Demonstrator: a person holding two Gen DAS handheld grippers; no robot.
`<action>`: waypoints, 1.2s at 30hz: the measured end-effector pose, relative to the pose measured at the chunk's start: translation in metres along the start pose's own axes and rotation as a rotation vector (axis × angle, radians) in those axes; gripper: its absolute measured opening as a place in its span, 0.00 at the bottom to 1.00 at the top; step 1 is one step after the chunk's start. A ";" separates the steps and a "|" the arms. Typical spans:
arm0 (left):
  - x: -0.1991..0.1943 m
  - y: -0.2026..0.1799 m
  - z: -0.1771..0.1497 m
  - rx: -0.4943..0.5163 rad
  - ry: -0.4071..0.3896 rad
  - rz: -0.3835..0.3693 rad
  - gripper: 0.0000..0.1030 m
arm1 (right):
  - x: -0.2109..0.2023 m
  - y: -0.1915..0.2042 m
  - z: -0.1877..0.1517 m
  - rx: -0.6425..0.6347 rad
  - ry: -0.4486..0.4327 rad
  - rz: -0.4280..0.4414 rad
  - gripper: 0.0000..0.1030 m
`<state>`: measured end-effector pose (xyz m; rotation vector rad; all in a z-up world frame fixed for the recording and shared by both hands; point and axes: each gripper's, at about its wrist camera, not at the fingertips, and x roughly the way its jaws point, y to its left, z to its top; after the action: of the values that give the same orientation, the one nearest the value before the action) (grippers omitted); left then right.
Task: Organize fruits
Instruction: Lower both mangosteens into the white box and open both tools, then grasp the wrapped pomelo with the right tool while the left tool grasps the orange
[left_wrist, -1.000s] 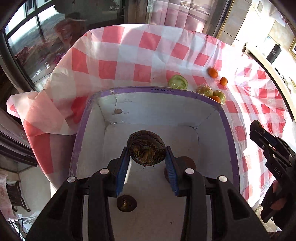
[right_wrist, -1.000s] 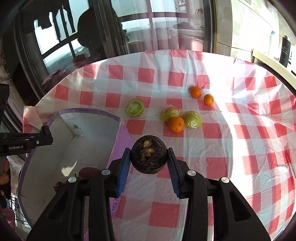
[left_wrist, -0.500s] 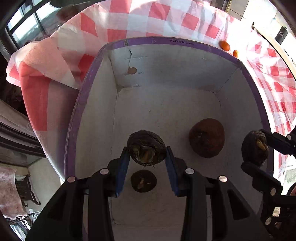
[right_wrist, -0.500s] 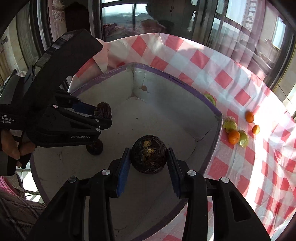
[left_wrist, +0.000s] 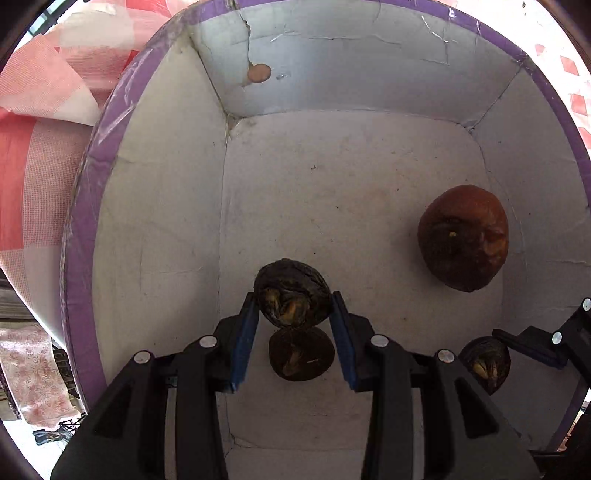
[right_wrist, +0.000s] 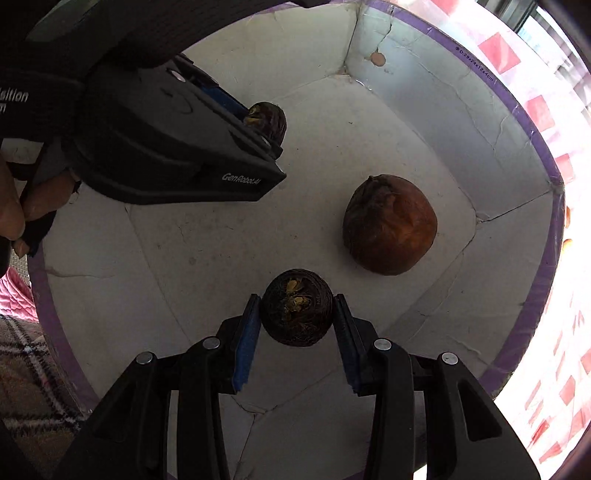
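Both grippers are down inside the box right now, each one clamped on a small dark fruit. Nearest in the left wrist view, the left gripper (left_wrist: 293, 314) has its blue pads snug against a dark wrinkled fruit (left_wrist: 291, 293) with yellowish bits showing at the end, and it hangs right above another small dark fruit (left_wrist: 301, 354) lying on the box floor. The right gripper (right_wrist: 295, 314) is pinched on a matching dark round fruit (right_wrist: 296, 306), rough and fibrous looking, also low over the floor.

So I'd say this is the drop-off step: both are in position and not yet let go. Next move just needs the jaws to ease apart. For the left one I'd nudge sideways first, otherwise its fruit lands on the one underneath and rolls.

Further in sits a bigger reddish-brown fruit (right_wrist: 389, 225), smooth-ish, a bit dented, well apart from both grippers. The box (left_wrist: 406, 48) itself is white cardboard, scuffed and cracked at the walls, with a purple taped rim. Beyond that there's the red and white checked tablecloth (left_wrist: 44, 122).
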<state>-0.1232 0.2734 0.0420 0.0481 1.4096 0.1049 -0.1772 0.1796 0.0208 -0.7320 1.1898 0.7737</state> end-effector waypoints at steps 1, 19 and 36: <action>0.001 0.000 -0.001 -0.001 0.002 -0.002 0.39 | 0.002 -0.001 -0.001 0.007 0.009 0.009 0.38; 0.002 0.001 -0.002 -0.007 -0.028 -0.051 0.68 | -0.027 -0.025 -0.015 0.092 -0.158 0.122 0.51; -0.122 -0.008 0.053 -0.147 -0.562 -0.003 0.98 | -0.105 -0.161 -0.068 0.543 -0.657 0.295 0.66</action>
<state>-0.0897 0.2546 0.1691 -0.0439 0.8377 0.1773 -0.0983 0.0217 0.1224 0.1568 0.8403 0.7963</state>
